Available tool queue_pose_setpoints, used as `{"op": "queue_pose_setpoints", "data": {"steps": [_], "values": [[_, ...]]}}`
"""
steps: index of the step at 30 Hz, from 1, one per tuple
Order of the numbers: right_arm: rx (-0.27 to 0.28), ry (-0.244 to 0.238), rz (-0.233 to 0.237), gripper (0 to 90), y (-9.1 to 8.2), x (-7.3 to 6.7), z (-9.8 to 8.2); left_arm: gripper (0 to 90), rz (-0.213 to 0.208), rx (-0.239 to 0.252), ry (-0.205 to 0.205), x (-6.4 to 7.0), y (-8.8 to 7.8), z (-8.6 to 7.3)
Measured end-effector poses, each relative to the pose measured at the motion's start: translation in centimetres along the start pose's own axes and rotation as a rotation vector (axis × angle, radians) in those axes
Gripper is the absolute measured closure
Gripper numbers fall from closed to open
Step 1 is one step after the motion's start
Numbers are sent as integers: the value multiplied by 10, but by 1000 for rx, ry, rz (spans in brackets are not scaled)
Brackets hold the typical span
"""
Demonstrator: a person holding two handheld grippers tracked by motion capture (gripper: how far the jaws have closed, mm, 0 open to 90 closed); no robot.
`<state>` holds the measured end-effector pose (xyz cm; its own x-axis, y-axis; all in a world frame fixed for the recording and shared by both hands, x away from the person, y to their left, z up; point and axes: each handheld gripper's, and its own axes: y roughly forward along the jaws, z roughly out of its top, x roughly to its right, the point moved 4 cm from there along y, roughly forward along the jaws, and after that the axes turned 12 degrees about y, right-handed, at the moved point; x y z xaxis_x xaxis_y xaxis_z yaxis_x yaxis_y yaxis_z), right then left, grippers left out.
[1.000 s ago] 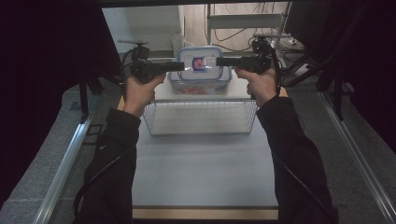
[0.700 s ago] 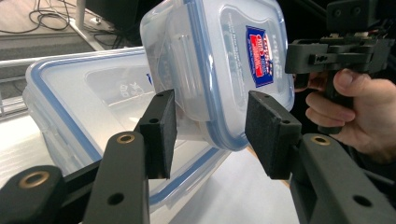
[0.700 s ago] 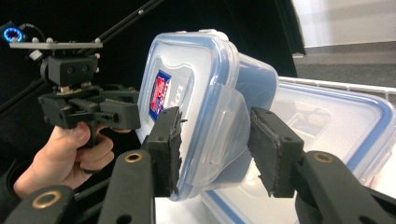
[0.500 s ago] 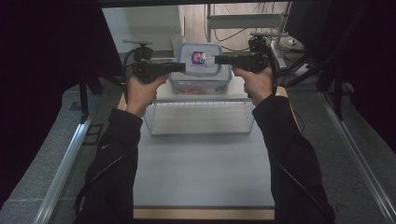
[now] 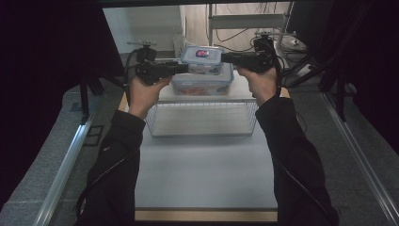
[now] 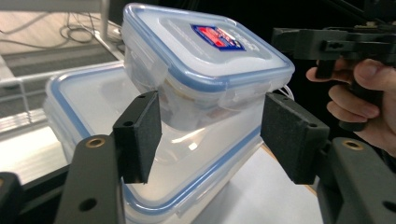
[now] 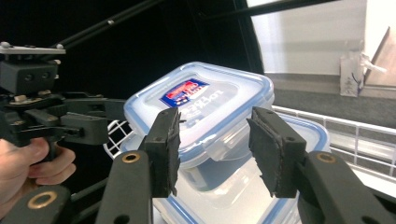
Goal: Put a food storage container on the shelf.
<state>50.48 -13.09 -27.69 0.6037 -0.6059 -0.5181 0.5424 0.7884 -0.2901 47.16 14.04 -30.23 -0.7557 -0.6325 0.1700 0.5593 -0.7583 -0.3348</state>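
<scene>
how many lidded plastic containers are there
2. The small container is held up between both grippers, tilted over the large container, which sits on the table behind the wire basket. Others may be hidden.

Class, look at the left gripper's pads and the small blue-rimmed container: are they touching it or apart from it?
Apart. In the left gripper view, the left gripper has just been opening; both pads stand clear of the small container, with visible gaps at each side.

The small container's lid (image 7: pixel 198 100) bears a red-and-blue label (image 7: pixel 184 93) (its print too blurred to read).
</scene>
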Motion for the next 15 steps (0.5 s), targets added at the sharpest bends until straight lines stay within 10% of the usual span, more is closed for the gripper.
{"op": "queue_pose_setpoints", "data": {"steps": [4, 15], "values": [[-7, -20, 5, 574, -2, -3, -4, 380, 62, 19, 45, 0, -4, 1], [-14, -90, -191, 868, 3, 6, -14, 748, 242, -5, 67, -12, -6, -2]]}}
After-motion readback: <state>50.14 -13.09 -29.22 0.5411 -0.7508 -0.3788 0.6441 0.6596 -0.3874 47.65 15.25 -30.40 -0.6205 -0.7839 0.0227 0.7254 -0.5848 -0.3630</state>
